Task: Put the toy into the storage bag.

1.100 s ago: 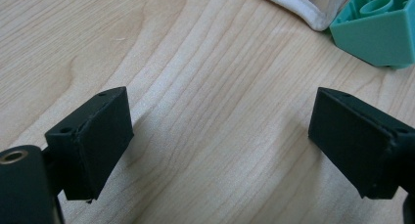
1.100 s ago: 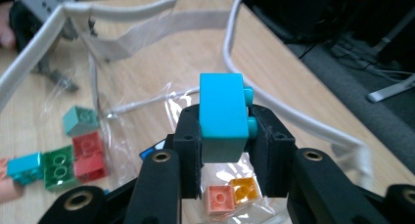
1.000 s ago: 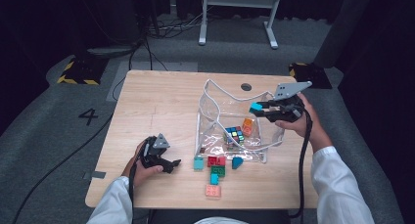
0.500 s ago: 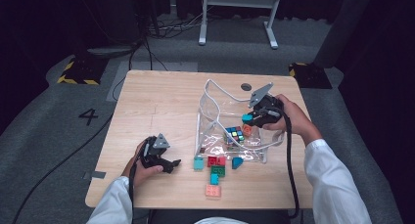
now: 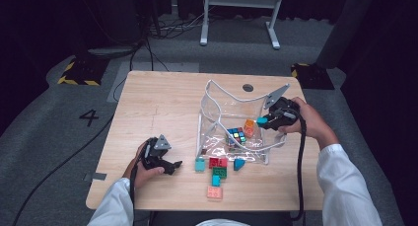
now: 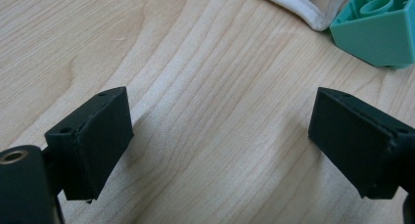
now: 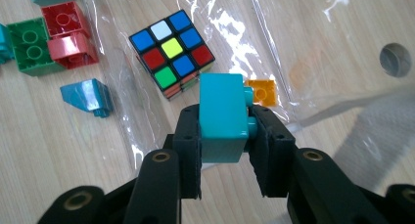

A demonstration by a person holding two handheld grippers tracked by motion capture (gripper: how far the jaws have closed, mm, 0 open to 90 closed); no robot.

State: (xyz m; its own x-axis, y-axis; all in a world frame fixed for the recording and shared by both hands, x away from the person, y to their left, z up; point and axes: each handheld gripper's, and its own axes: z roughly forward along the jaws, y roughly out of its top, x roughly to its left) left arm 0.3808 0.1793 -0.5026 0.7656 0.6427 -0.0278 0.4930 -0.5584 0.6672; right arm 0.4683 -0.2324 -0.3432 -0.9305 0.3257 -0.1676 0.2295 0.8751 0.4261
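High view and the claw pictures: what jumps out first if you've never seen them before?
First, the turquoise block pinched in the right claw, held above the clear plastic bag in the middle of the wooden table. Next, the bright puzzle cube lying inside that bag beside a small orange block. Then the loose blocks in red, green, teal and pink lying in front of the bag, near the open left claw.

Bare tabletop (image 6: 215, 136) between the left tool's jaws.
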